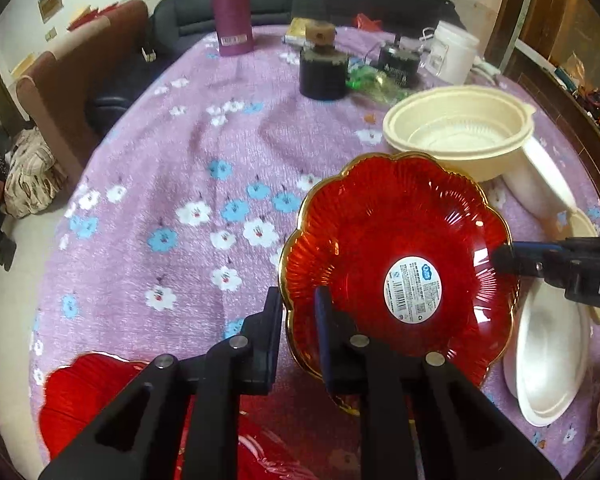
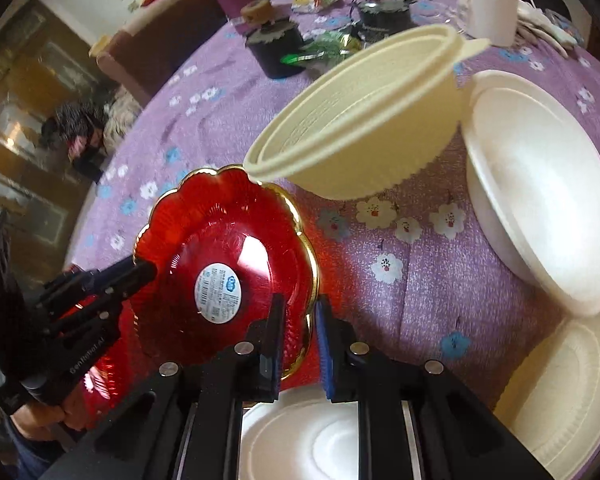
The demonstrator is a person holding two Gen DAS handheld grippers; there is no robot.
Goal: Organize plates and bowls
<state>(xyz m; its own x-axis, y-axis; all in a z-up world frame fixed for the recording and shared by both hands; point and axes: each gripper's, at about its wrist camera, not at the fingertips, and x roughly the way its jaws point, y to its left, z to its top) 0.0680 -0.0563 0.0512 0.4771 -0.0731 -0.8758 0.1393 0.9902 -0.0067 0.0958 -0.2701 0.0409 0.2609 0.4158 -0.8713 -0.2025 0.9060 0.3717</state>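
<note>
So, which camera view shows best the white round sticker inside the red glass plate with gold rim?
The left wrist view: the white round sticker faces the camera, unobstructed, in the red glass plate with gold rim. The right wrist view shows it smaller and slanted.

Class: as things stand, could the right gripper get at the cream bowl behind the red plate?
Probably not yet. The right gripper is shut on the red plate's rim, shared with the left gripper. The cream bowl itself sits uncovered.

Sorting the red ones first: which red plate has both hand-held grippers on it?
The gold-rimmed red plate with the round white sticker, pinched at opposite edges; the other red plate lies untouched at lower left.
</note>
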